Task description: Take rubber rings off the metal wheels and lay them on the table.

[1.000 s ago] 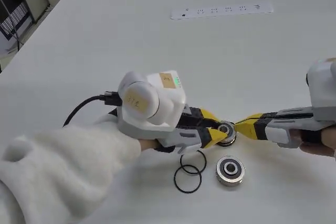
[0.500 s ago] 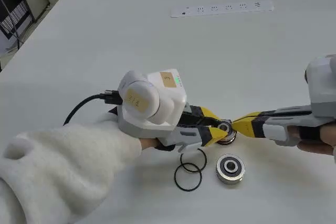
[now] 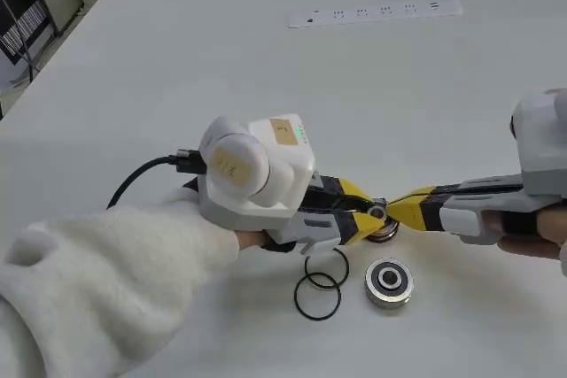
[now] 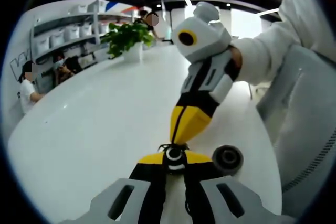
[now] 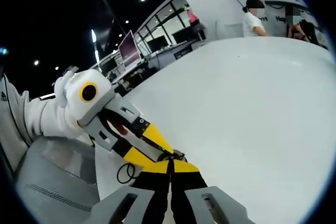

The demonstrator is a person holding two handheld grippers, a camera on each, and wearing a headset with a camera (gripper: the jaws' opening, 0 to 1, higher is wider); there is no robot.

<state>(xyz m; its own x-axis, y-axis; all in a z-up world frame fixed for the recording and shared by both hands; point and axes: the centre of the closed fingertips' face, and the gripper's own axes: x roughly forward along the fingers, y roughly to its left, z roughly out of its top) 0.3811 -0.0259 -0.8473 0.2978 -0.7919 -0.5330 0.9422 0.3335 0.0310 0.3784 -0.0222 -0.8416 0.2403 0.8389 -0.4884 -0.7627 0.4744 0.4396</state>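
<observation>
My left gripper (image 3: 376, 219) is clamped on a wheel (image 4: 174, 159). The right gripper (image 3: 395, 211) meets it tip to tip, jaws together at the wheel's rim (whether they nip a ring there, I cannot tell). The head view gives me two loose rings (image 3: 321, 289) overlapping on the tabletop (image 3: 266, 68), beside a second wheel (image 3: 388, 282). The left gripper view puts that wheel just right of my jaws.

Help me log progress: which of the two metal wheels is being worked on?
The wheel gripped in the left gripper, with the right gripper closed against it. The other wheel lies loose on the table, nearer the person.
</observation>
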